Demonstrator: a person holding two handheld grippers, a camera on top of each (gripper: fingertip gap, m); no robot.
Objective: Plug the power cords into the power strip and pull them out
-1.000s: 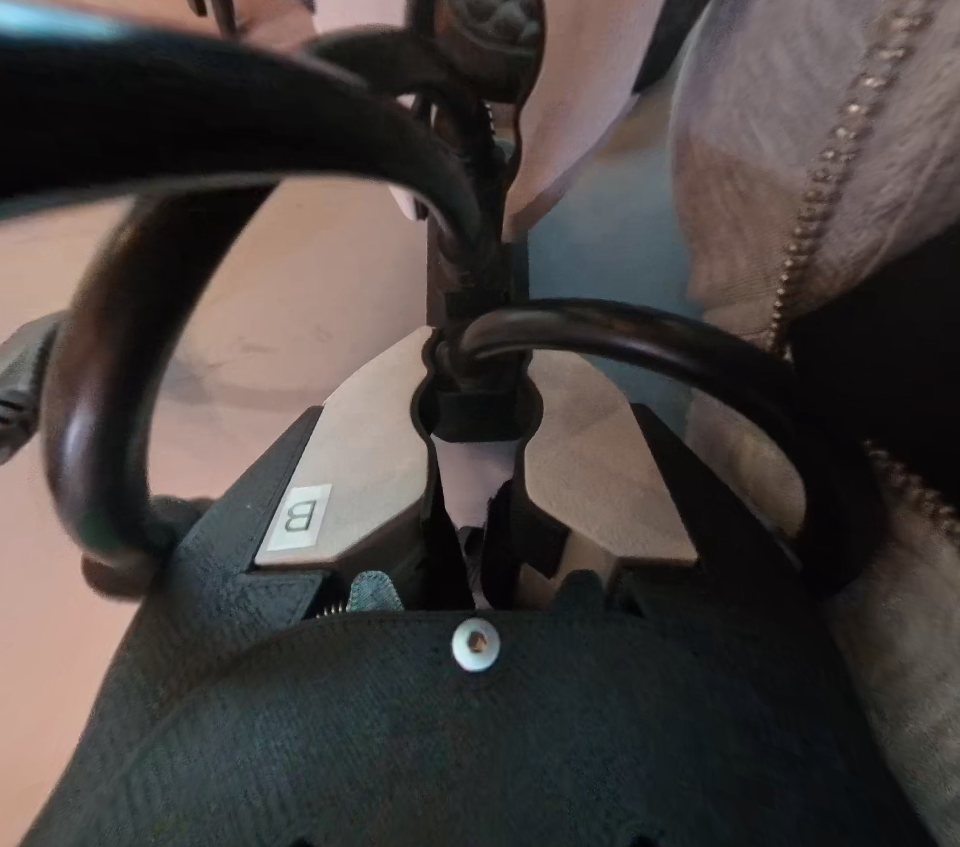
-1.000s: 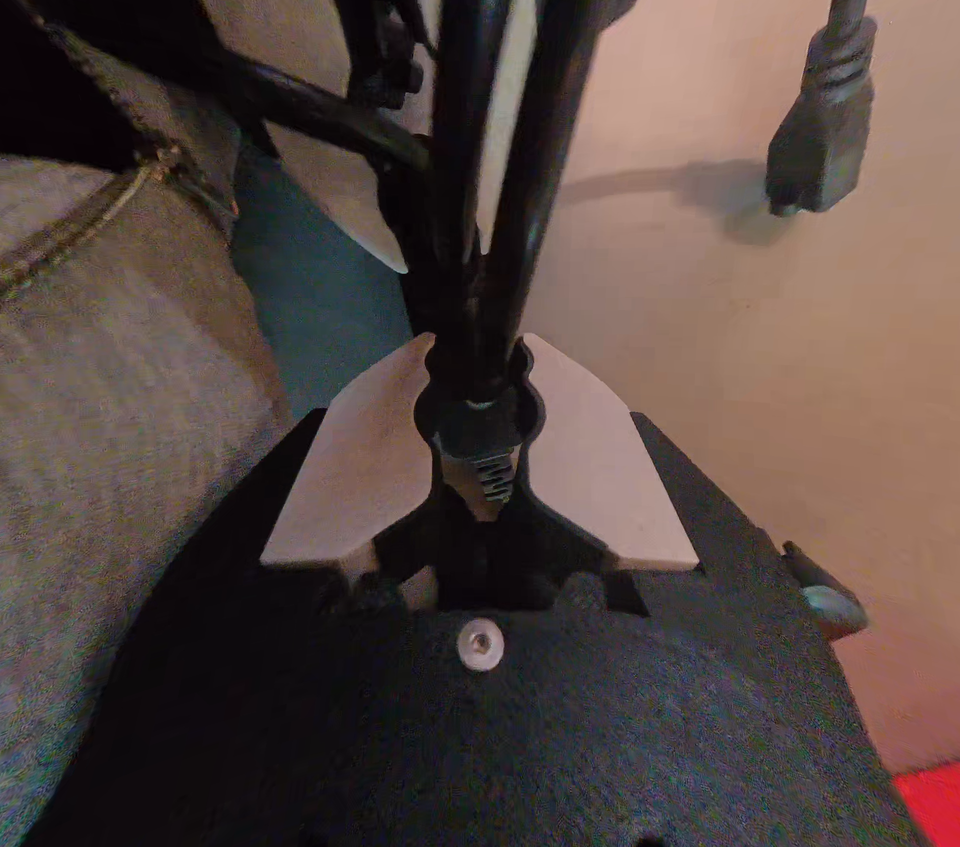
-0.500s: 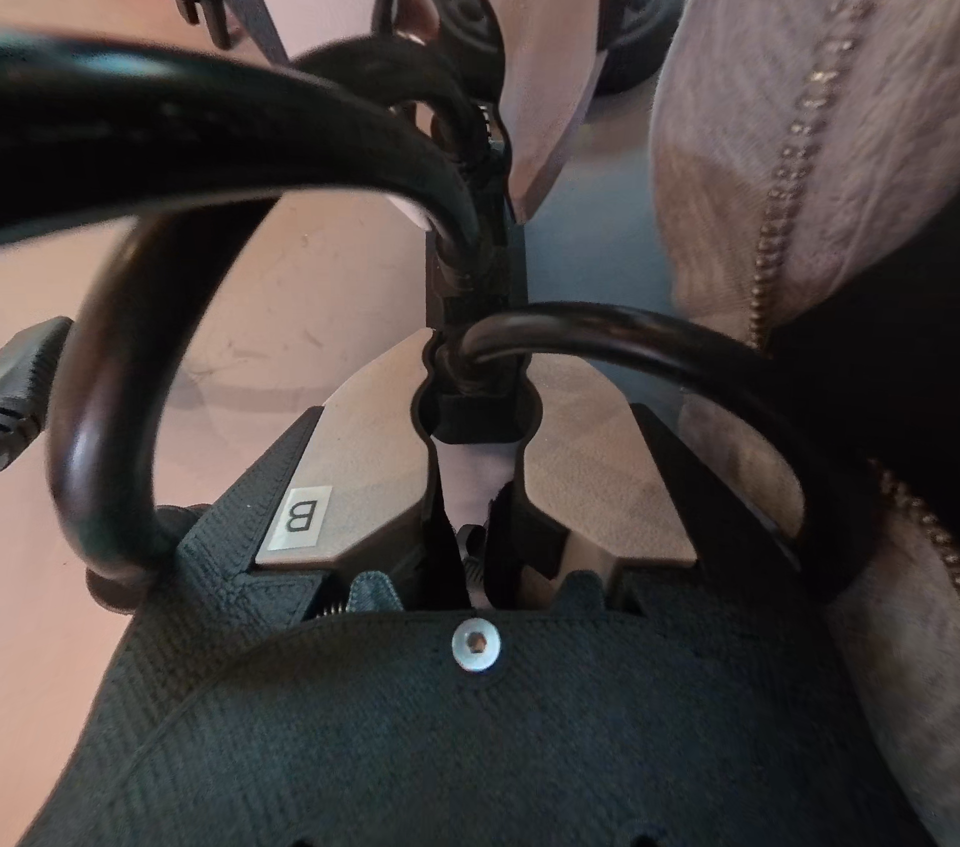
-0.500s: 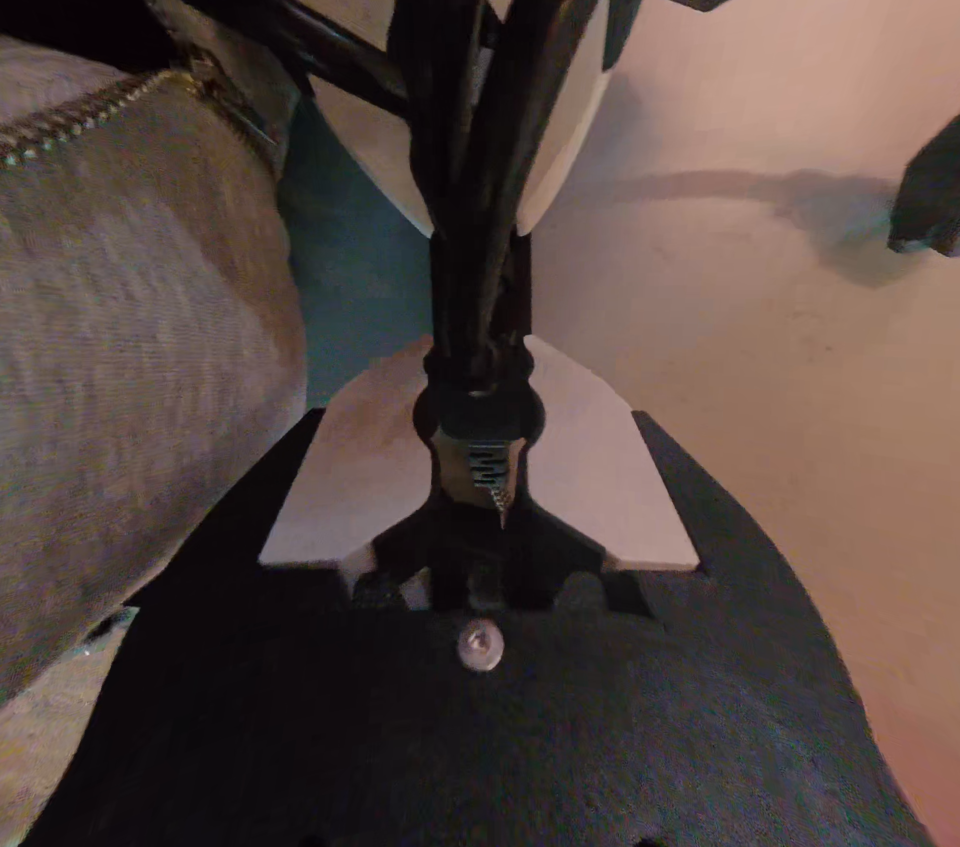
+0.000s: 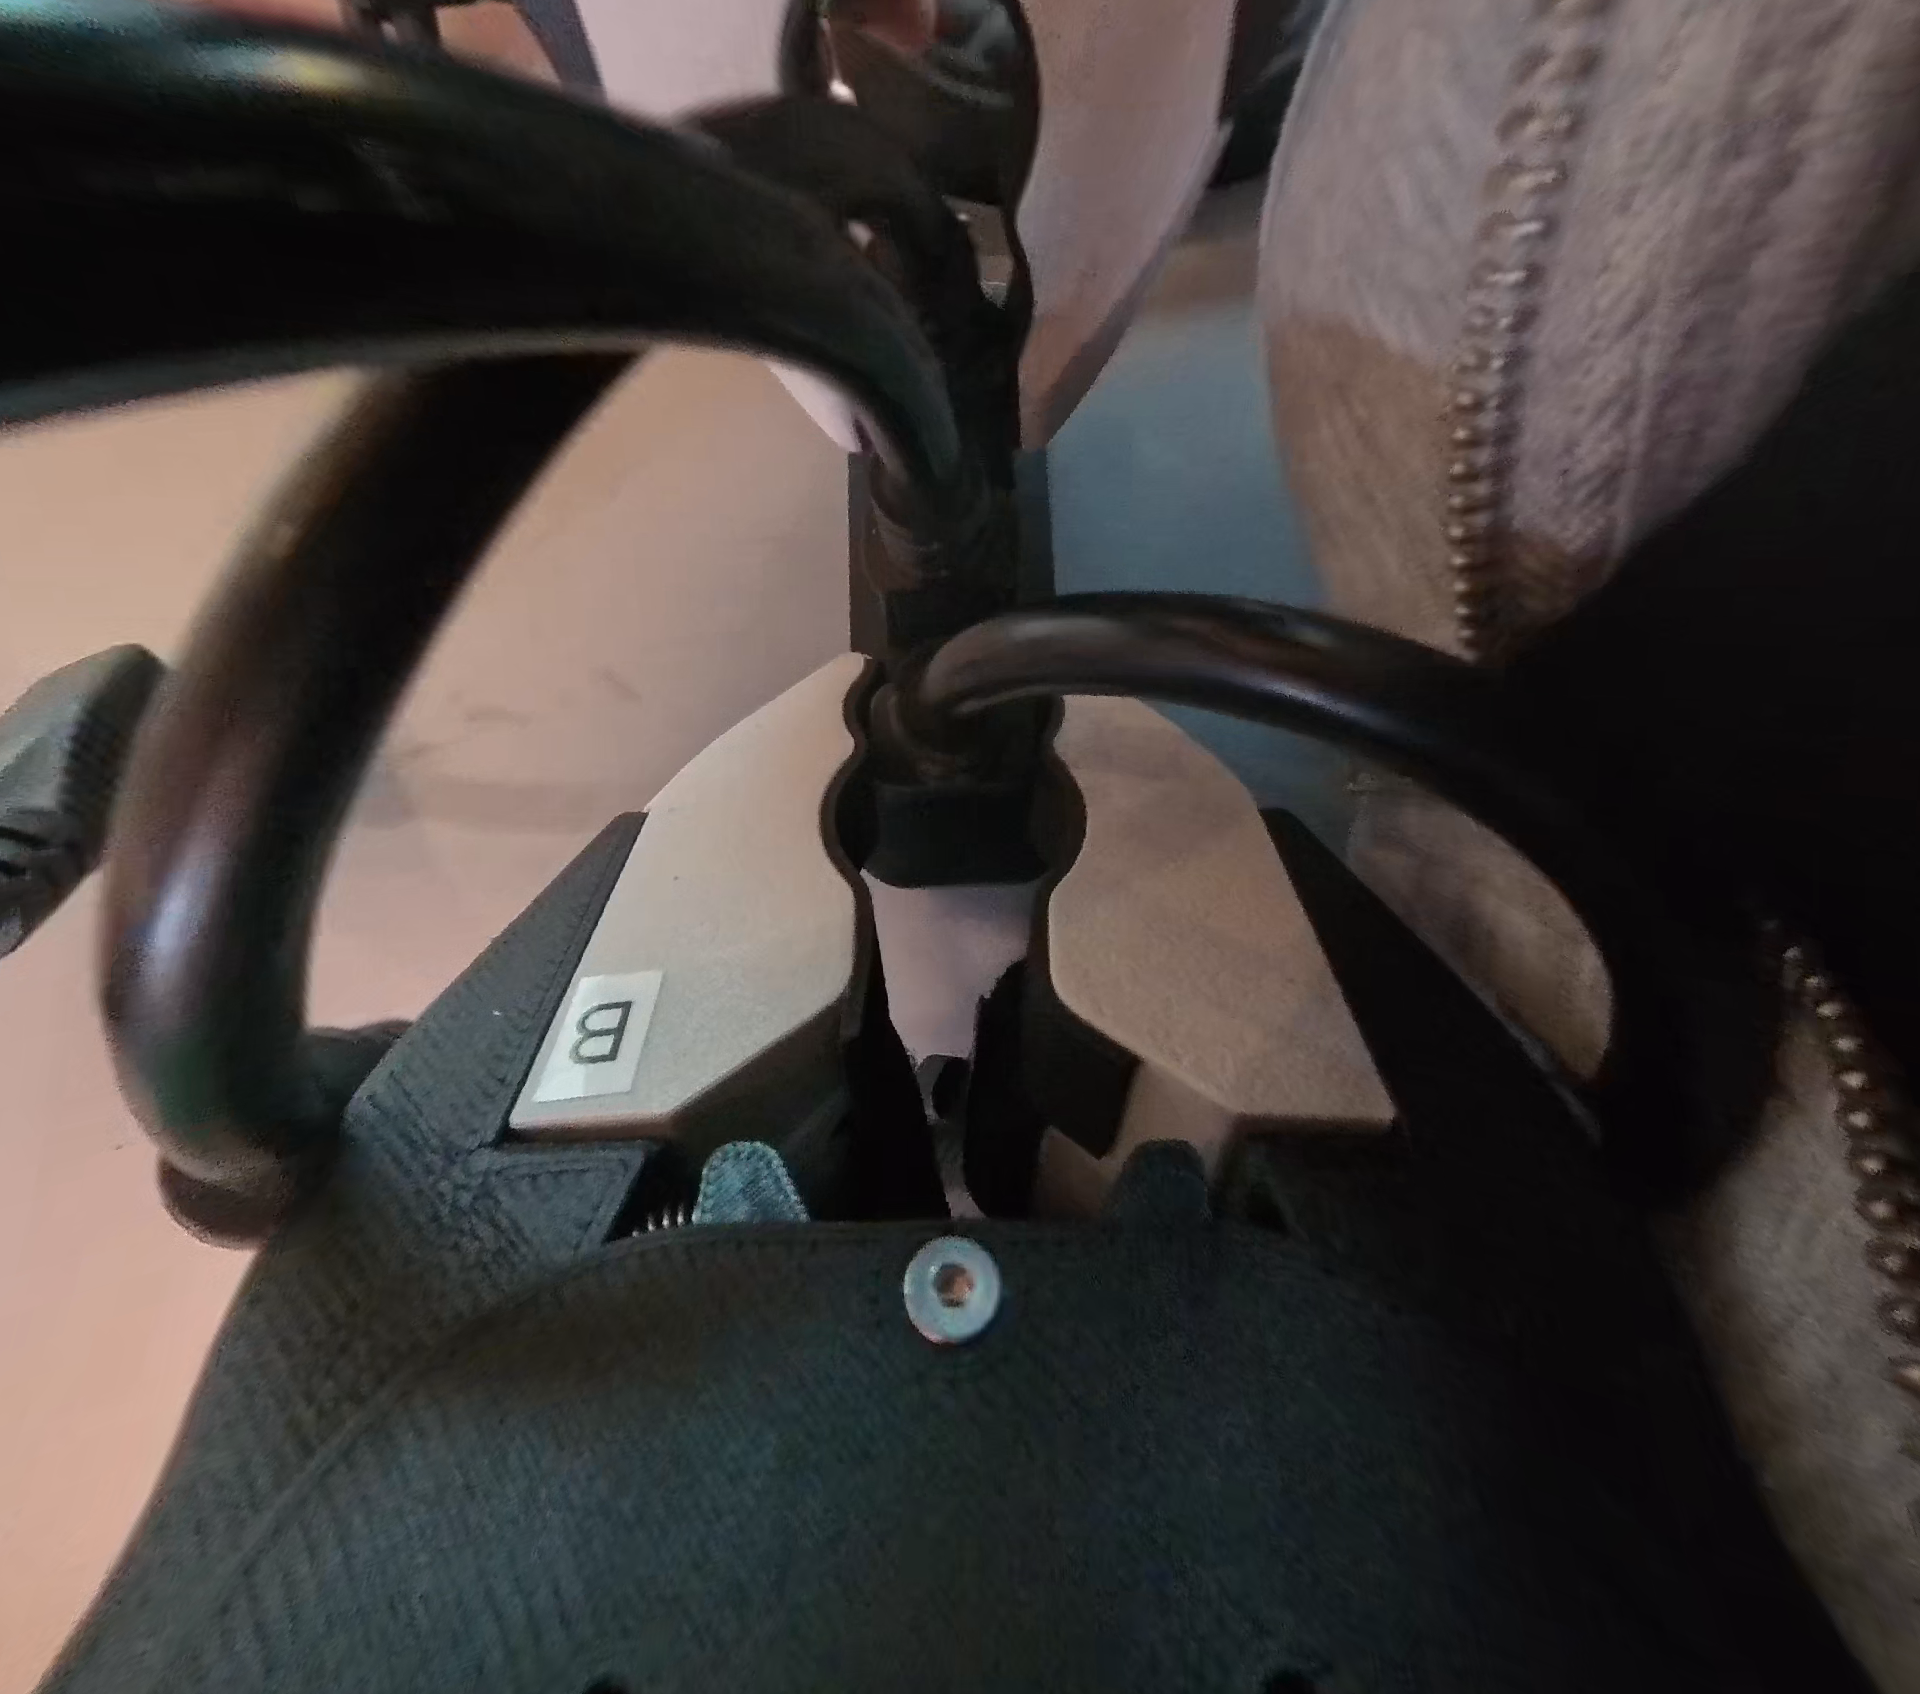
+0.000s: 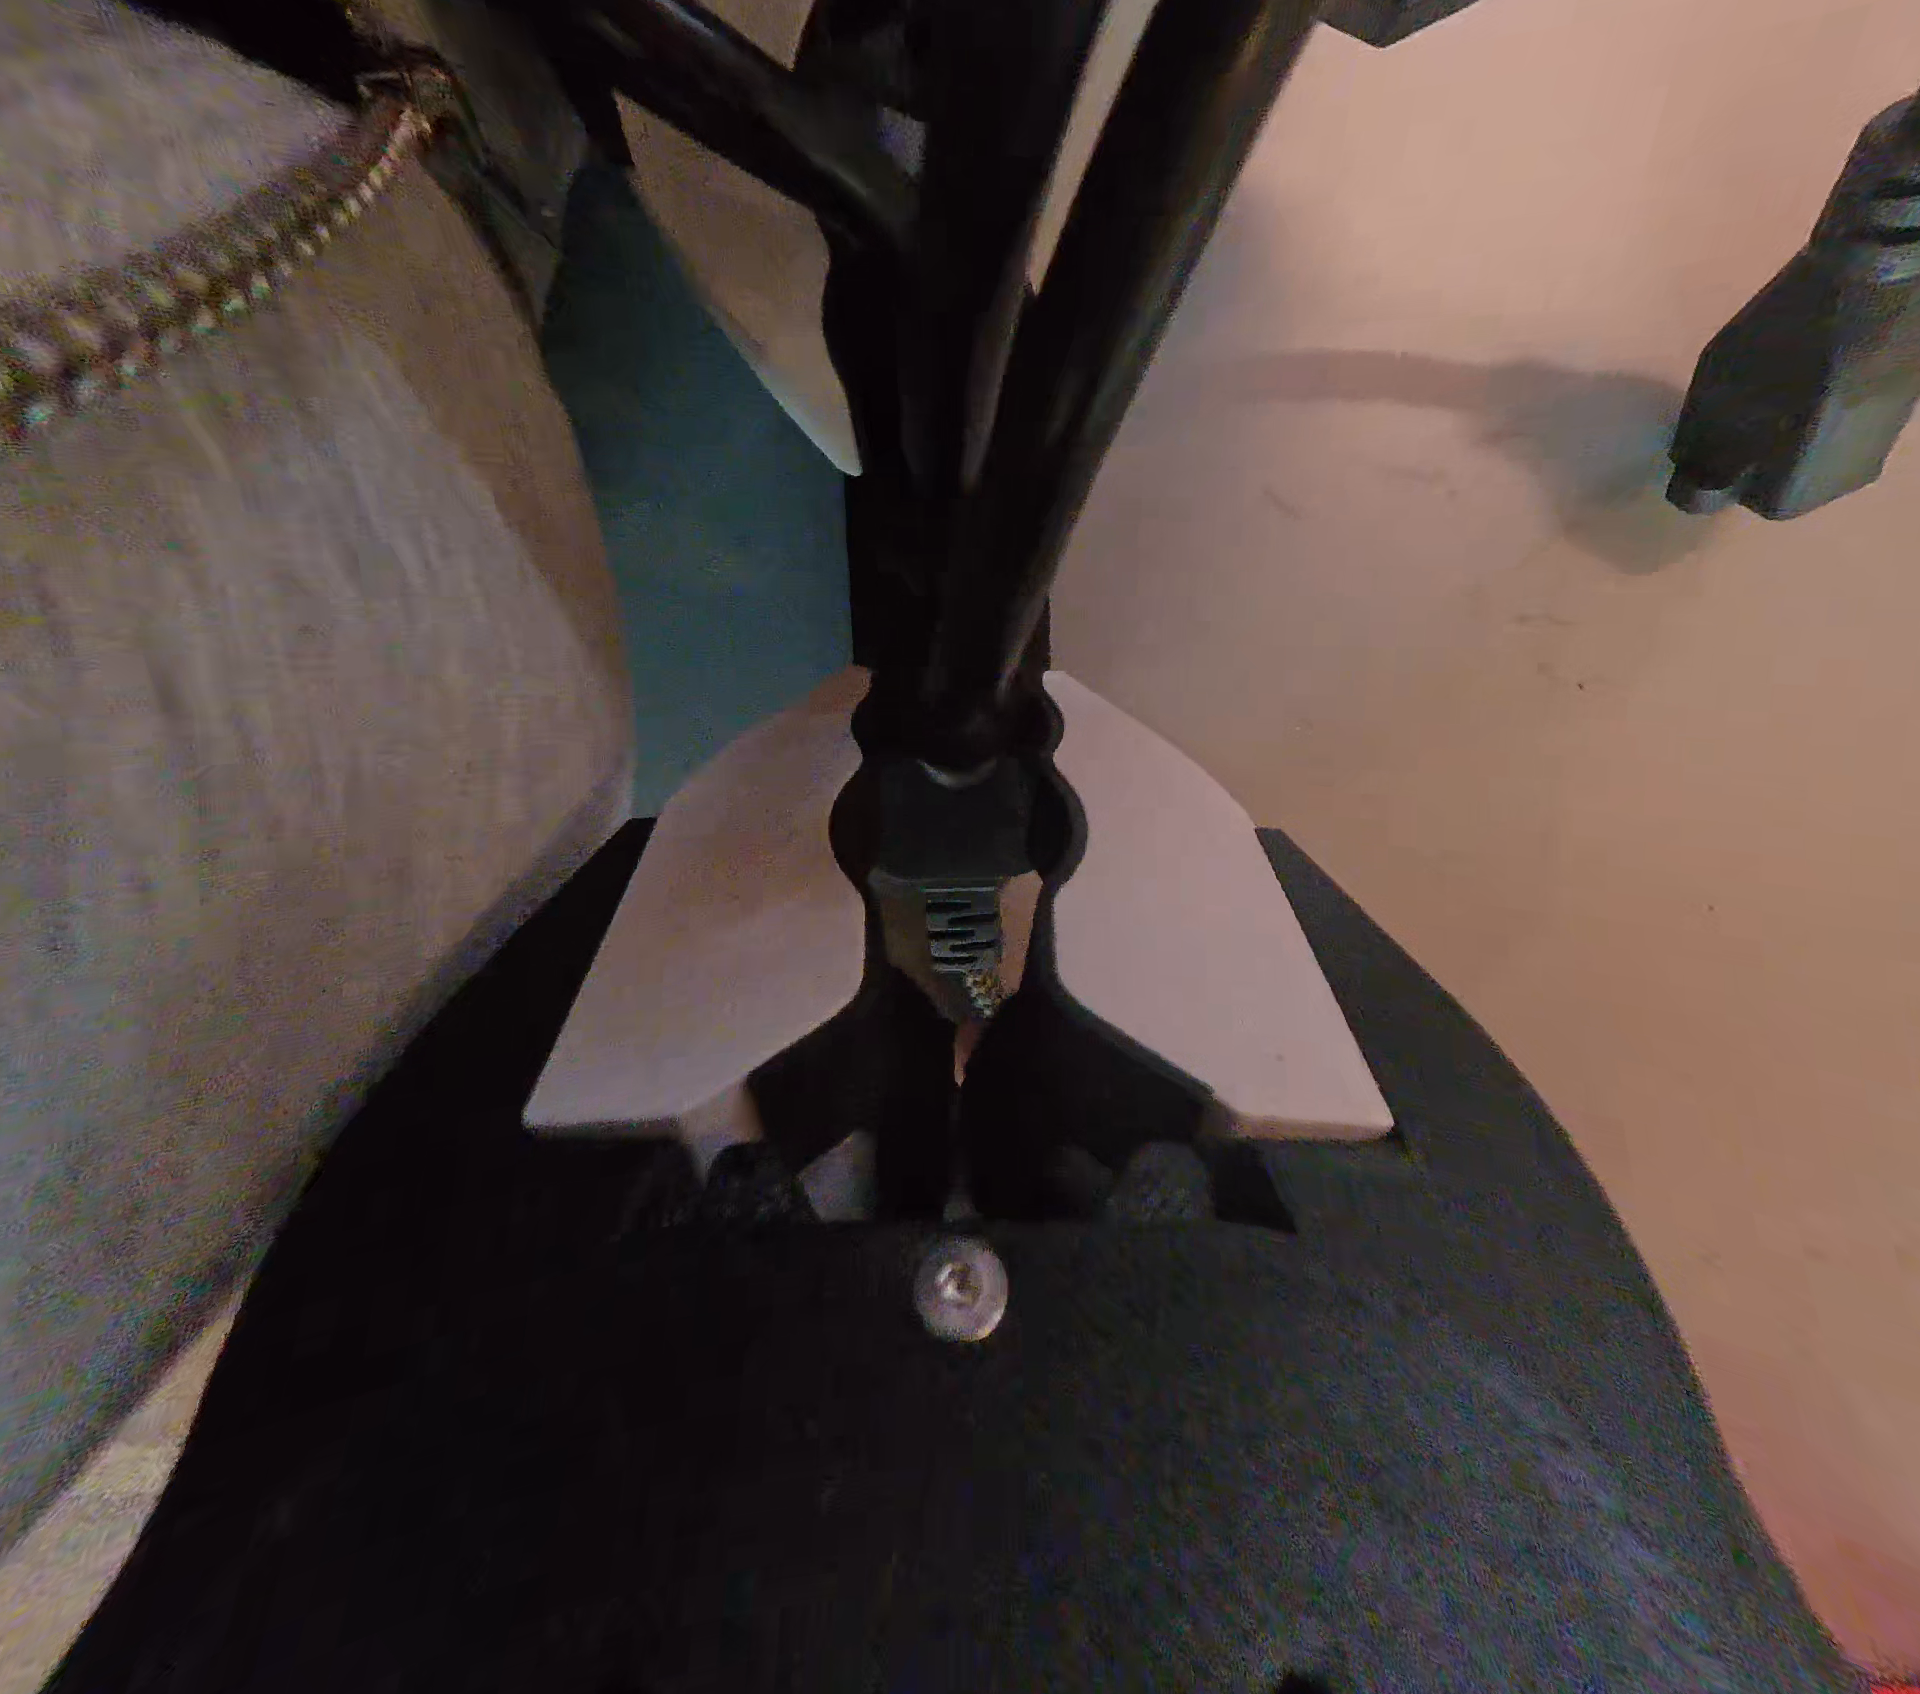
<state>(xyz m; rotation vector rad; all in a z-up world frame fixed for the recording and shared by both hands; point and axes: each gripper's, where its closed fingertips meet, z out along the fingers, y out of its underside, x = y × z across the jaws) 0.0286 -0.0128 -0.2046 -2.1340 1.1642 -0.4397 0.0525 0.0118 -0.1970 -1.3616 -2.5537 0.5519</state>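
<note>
A loose black connector lies at the left on the smooth pinkish table; glossy black power cords loop thickly across the view, with grey zippered fabric crowding the right. The left gripper clamps the cords. The right gripper likewise pinches cords and a ribbed plug; another connector hangs rightward.

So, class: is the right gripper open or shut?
Shut. In the right wrist view the right gripper has its fingers closed on a bundle of black power cords, leaving no free gap.
</note>
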